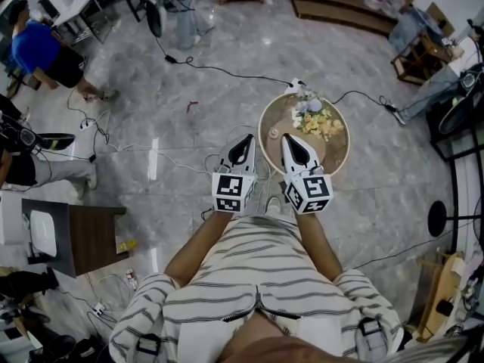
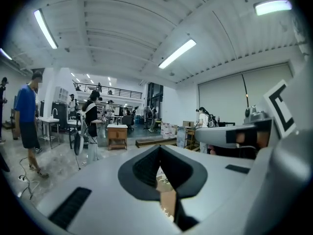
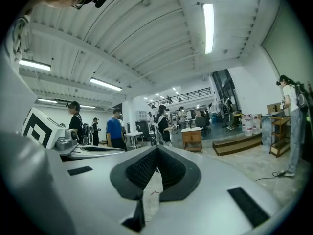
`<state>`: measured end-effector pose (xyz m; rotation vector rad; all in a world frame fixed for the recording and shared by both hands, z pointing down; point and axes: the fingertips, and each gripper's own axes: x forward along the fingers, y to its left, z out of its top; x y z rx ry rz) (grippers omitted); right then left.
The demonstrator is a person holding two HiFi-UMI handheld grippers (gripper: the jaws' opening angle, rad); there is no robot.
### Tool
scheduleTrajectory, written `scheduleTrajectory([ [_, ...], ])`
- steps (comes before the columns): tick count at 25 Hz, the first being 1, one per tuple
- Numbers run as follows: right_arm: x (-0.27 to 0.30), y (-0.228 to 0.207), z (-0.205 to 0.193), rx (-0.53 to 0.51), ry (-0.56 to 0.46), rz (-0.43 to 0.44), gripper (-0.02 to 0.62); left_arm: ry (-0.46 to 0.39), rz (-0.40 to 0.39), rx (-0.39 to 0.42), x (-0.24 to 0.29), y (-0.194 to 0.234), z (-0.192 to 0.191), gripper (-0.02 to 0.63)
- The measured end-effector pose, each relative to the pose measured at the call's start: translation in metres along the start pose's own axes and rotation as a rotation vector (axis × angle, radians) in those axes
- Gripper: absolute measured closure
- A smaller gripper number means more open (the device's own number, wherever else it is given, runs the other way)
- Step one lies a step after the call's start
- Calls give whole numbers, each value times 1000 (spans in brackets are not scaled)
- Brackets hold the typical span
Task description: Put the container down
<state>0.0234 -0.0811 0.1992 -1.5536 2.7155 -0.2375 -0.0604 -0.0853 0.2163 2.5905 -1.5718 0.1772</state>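
Observation:
My left gripper [image 1: 243, 147] is held out over the marble floor, just left of a round wooden table [image 1: 272, 138]. Its jaws are shut with nothing between them, as the left gripper view [image 2: 159, 150] also shows. My right gripper [image 1: 292, 142] hangs over the near part of that table, likewise shut and empty [image 3: 156, 152]. On the table lie a yellow heap [image 1: 324, 125] and some white and grey things [image 1: 306, 104], too small to name. No container shows in either gripper.
Cables [image 1: 219, 70] snake over the floor around the table. A dark wooden desk [image 1: 87, 237] stands at the left, a low wooden bench [image 1: 340, 7] at the back. A person in blue [image 1: 41, 48] stands at the far left; others walk in the hall.

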Motion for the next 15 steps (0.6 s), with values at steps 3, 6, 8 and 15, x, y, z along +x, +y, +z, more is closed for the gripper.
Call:
scheduleTrajectory([
  [3, -1, -1, 3, -3, -8, -3, 588, -11, -2, 5, -1, 0, 4, 608],
  [6, -2, 1, 5, -4, -14, -7, 588, -24, 3, -4, -3, 5, 10, 609],
  [8, -3, 0, 6, -5, -16, -7, 588, -25, 8, -13, -4, 7, 10, 607],
  [15, -2, -11, 6, -17, -25, 4, 588, -34, -5, -13, 7, -3, 10, 608],
])
